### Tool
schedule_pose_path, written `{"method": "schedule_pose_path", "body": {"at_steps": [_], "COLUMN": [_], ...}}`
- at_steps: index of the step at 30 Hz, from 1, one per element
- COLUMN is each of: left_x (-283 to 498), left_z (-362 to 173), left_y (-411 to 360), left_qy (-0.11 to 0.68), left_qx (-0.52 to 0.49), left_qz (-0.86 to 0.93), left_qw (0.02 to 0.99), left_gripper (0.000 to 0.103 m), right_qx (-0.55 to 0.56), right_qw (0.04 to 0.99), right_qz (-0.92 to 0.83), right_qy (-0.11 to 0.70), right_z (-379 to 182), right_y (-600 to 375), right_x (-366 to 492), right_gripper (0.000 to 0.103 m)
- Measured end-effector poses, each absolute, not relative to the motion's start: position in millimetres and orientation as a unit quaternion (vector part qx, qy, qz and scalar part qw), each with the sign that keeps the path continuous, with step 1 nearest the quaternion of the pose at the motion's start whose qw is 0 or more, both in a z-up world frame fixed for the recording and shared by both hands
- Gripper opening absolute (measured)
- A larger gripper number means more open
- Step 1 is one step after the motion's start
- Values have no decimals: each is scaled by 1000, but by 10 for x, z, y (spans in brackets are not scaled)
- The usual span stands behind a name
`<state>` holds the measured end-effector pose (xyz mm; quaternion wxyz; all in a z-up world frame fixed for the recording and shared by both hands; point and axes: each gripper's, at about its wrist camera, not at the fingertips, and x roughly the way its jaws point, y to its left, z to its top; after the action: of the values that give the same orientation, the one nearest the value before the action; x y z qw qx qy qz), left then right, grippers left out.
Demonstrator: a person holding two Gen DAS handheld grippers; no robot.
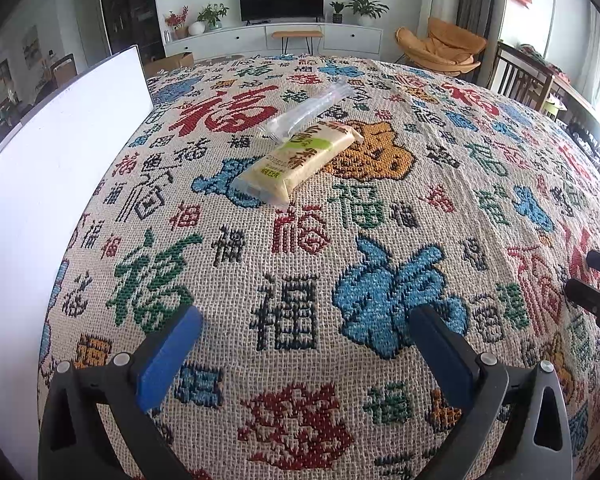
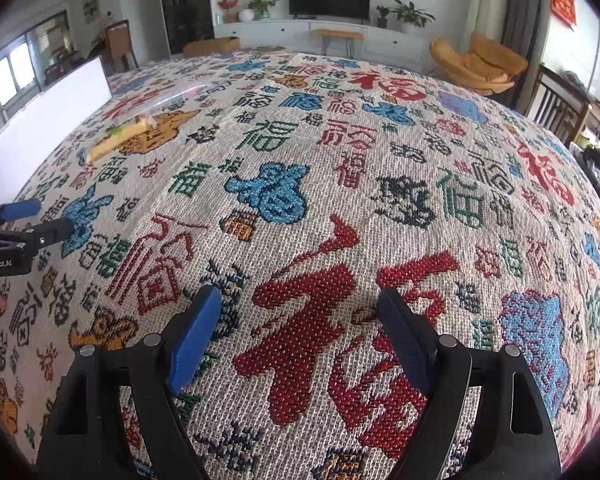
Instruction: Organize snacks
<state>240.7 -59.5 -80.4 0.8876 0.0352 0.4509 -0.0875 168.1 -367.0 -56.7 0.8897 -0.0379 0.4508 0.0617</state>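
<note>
Blue-padded fingers [image 1: 168,356] of the left gripper [image 1: 306,354] stand wide apart over a woven cloth [image 1: 300,264] patterned with characters, nothing between them. At far left a white board [image 1: 56,152] stands upright along the cloth's edge. Right of it, well ahead, a yellowish snack packet [image 1: 300,162] lies flat, touching a clear plastic wrapper [image 1: 308,110] behind it. Further right, the right gripper [image 2: 300,340] is likewise spread and empty above bare cloth. Nothing lies between either gripper and the packet.

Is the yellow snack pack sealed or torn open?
Sealed, apparently: the yellow snack pack lies flat on the tablecloth, wrapper whole, both ends closed.
</note>
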Motion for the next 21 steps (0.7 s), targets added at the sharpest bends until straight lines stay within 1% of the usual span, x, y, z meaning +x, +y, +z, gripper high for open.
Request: {"method": "schedule_pose_path", "body": {"at_steps": [21], "left_x": [2393], "left_z": [-803], "left_y": [-597], "left_qy": [451], "left_qx": [35], "left_qz": [-87], "left_qw": [888], "left_gripper": [103], "right_qx": [-37], "right_qw": [889], "right_qz": [63], "right_qy": [451], "right_z": [-567], "right_y": [-3667], "right_x": [1679], "right_gripper": [85]}}
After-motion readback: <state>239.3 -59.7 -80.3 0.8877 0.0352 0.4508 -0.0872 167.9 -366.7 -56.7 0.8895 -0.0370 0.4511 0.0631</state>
